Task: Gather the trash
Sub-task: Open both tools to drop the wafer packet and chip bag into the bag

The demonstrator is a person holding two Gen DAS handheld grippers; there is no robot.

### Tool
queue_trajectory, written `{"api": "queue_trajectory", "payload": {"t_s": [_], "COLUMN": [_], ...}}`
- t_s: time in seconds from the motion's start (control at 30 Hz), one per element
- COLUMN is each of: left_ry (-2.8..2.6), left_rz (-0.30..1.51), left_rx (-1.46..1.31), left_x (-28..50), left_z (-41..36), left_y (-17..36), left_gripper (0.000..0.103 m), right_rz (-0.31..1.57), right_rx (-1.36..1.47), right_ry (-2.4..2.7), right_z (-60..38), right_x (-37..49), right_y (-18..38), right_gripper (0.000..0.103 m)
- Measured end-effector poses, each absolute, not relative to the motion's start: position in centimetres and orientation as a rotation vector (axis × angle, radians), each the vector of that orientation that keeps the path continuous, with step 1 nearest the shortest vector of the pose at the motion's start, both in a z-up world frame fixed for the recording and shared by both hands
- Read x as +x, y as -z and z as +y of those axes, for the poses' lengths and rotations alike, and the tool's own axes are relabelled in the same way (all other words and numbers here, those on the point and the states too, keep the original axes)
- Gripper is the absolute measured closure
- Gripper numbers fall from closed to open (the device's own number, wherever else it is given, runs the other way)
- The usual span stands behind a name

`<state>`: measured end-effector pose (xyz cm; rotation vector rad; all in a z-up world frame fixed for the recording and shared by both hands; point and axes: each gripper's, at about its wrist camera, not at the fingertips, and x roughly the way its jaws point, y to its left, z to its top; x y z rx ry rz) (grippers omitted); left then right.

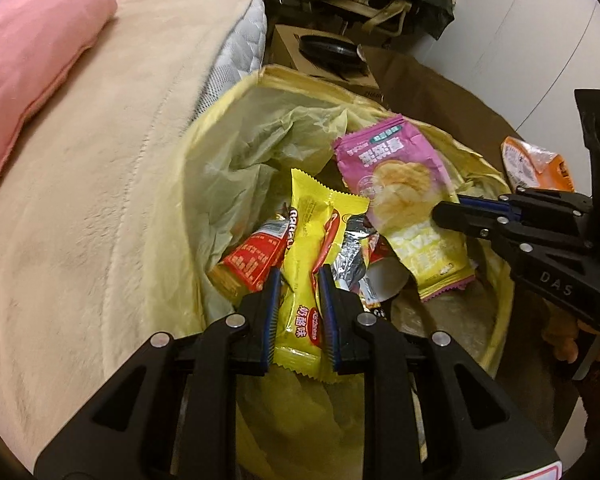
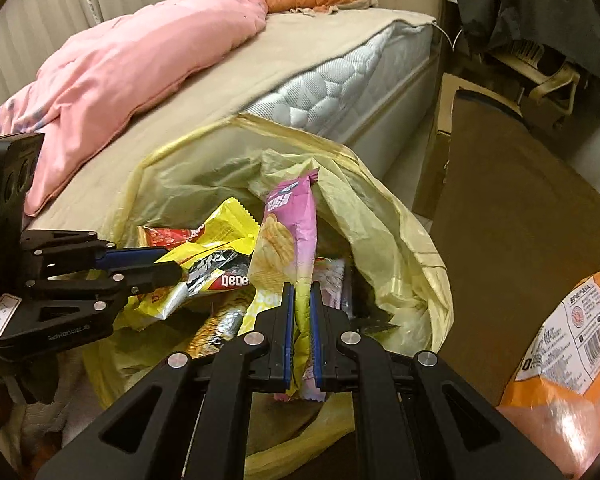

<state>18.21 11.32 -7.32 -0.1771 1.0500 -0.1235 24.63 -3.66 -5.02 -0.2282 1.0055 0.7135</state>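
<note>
Left hand-held gripper (image 1: 300, 300): jaws narrowed onto the yellow snack wrapper (image 1: 312, 256), pinching it near its lower half, above the mouth of the yellow trash bag (image 1: 228, 136).

Right hand-held gripper (image 2: 300, 320): jaws narrowed onto the purple chip packet (image 2: 292, 236), gripped close to its lower sealed end, the packet standing upright over the same bag's opening.

Handling, by judgement: both wrappers are thin printed film, very light, limp and creased, with a glossy face that may slide between the blue pads. Neither is fragile. Best purchase is across a flat panel or just inside a crimped end seal, as held at present; a grip on a loose corner would likely let the film fold and slip.

Container: yellow trash bag, soft translucent plastic, mouth gaping open, set against the side of the bed (image 1: 100, 220). Its walls sag and may fold inward over the opening.

Contents visible: a red snack wrapper (image 1: 252, 264), a silver foil wrapper (image 1: 352, 252), a white cup (image 1: 388, 280) lying on its side, further scraps too crumpled to name.

Outside the bag: an orange snack bag (image 2: 572, 344) lies on the brown surface to the right, well apart, not yet collected.
</note>
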Motion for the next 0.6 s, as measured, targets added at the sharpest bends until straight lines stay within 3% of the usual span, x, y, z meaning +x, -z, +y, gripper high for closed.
{"api": "queue_trajectory", "payload": {"t_s": [0.37, 0.6], "left_ry": [0.141, 0.135], "left_rz": [1.041, 0.985], "left_rx": [-0.233, -0.278], "left_x": [18.8, 17.4], "left_z": [12.0, 13.0], "left_y": [7.4, 4.7], "left_gripper": [0.083, 0.061], "right_rz": [1.003, 0.968], "right_rx": [-0.230, -0.240], "right_ry": [-0.739, -0.692], "right_z": [-4.2, -5.1], "right_x": [24.5, 23.9], "right_y": [5.6, 4.8], "right_gripper": [0.095, 0.090]}}
